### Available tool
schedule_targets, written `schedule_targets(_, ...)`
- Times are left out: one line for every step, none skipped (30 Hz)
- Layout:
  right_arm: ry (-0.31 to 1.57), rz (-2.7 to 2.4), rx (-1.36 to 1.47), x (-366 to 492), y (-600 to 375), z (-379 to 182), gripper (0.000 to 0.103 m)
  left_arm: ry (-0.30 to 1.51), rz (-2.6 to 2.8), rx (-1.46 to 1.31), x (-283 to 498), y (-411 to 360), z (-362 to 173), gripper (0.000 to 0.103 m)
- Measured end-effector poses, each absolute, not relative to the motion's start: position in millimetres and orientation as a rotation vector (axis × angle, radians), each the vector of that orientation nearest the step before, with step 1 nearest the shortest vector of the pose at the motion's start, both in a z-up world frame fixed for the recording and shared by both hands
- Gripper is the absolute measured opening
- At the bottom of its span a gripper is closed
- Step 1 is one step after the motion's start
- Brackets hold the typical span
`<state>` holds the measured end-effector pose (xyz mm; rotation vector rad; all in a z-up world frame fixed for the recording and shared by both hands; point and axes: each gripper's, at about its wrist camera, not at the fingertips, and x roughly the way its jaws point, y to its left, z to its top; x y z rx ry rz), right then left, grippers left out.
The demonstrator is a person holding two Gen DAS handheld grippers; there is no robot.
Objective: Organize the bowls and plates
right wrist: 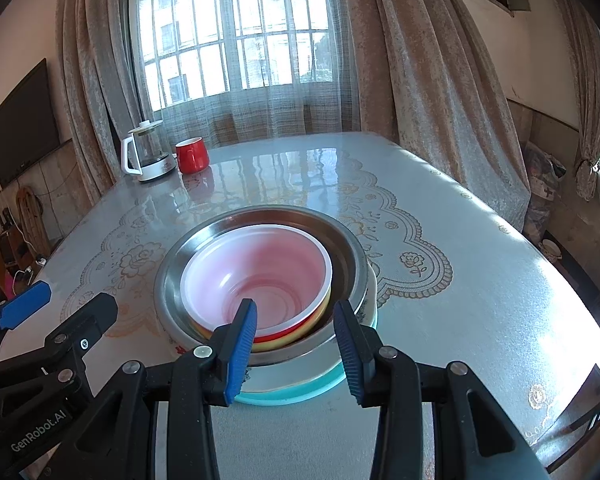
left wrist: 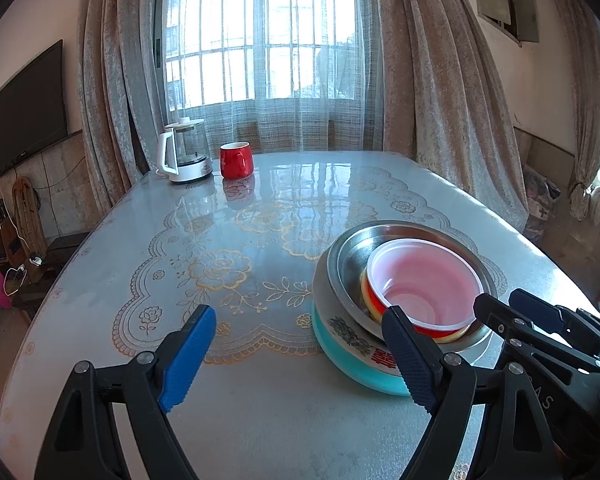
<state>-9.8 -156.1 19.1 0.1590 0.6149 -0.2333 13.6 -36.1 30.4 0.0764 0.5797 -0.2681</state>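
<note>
Kettle, red mug beyond stack

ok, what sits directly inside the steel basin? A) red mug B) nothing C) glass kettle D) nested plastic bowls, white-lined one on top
D: the white-lined bowl sits nested on red and yellow bowls inside the steel basin; the red mug and glass kettle stand at the table's far end.
</note>
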Motion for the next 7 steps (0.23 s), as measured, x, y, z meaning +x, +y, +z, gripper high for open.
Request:
schedule_targets(0.615, -0.234, 0.159, -9.7, -156.2, 19.1, 0.040, 0.575, -0.274, 0.067, 13.7, -35.1, 30.6, 0.085)
schedule_targets(0.613, -0.235, 0.159, -9.6, -156.7, 19.1, 0.040, 0.566, -0.278, 0.064, 13.5, -34.9, 31.2, 0.082)
schedule_targets(0.611, -0.236, 0.159, -9.3, -157.4, 19.1, 0.040, 0.553, -0.277, 0.067, 12.9, -35.1, 31.7, 0.081)
schedule_targets(0.610, -0.237, 0.158, -8.8, -158.6, 19.2, 0.040, 0.545, -0.274, 0.075, 12.7, -35.9, 32.1, 0.081)
schedule_targets(0.608, -0.238, 0.158, -8.7, -159.7, 19.4, 0.040, 0.544, -0.270, 0.078, 13.7, -36.1, 32.2, 0.081)
schedule_targets(0.606, -0.239, 0.159, -8.6, -161.1, 20.0, 0.040, 0.550, -0.273, 0.073, 15.3, -35.3, 32.0, 0.081)
schedule_targets(0.602, -0.240, 0.161, -8.6, -163.6, 20.8, 0.040, 0.559, -0.272, 0.068, 17.3, -34.0, 31.7, 0.082)
